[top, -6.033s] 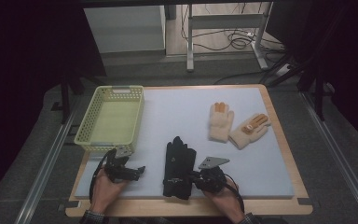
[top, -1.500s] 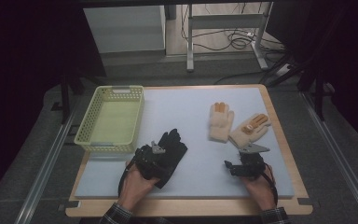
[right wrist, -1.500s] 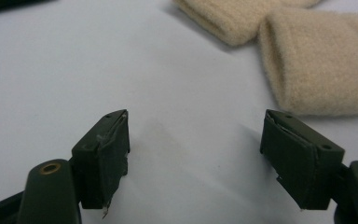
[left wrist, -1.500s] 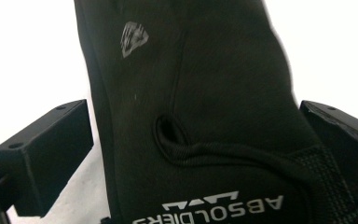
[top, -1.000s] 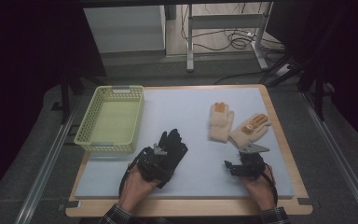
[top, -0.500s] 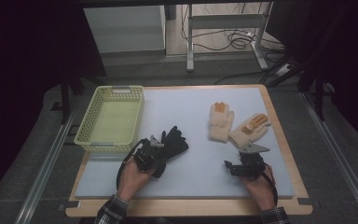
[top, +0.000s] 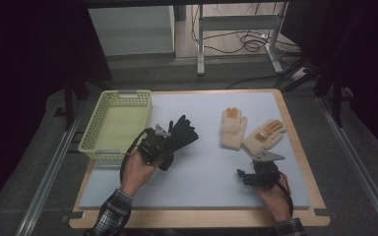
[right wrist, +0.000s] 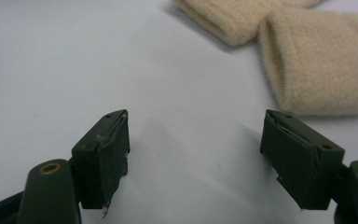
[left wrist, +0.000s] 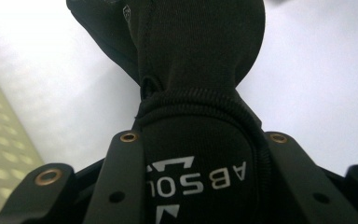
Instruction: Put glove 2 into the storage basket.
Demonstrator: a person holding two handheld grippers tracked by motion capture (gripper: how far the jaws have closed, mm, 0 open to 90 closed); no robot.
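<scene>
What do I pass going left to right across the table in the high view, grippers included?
Yellow basket → left gripper, shut on the black gloves → first cream glove → right gripper, jaws open with nothing between them → second cream glove.

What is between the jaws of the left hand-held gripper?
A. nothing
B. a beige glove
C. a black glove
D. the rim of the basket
C: the left hand-held gripper is shut on the cuff of the black glove, which the left gripper view shows clamped between its jaws, beside the basket.
</scene>
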